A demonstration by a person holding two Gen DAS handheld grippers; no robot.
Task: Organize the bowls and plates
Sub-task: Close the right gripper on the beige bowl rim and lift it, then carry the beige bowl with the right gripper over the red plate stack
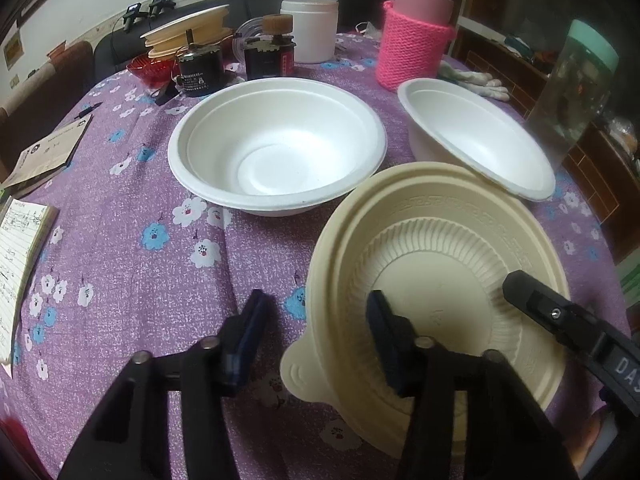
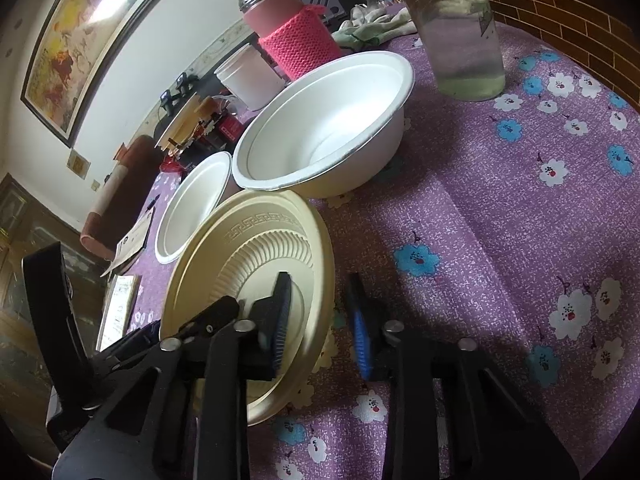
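A cream plastic plate [image 1: 436, 264] with a ribbed centre lies on the purple floral tablecloth, its far rim resting against a white bowl. My left gripper [image 1: 318, 320] is open, its jaws straddling the plate's left rim. My right gripper [image 2: 320, 312] is open, straddling the same plate [image 2: 256, 248] at its right rim; one of its fingers [image 1: 532, 296] shows in the left wrist view. One white foam bowl [image 1: 276, 152] stands beyond the plate, and a second white bowl [image 1: 476, 136] stands to its right. Both bowls show in the right wrist view, the farther [image 2: 192, 208] and the nearer [image 2: 324, 128].
At the table's back stand a pink knit-sleeved flask [image 1: 416, 36], a white jar [image 1: 308, 28], dark jars [image 1: 200, 68], a red dish [image 1: 150, 66] and stacked cream plates [image 1: 188, 32]. A water bottle [image 2: 460, 28] stands at the right. Notebooks [image 1: 20, 248] lie left.
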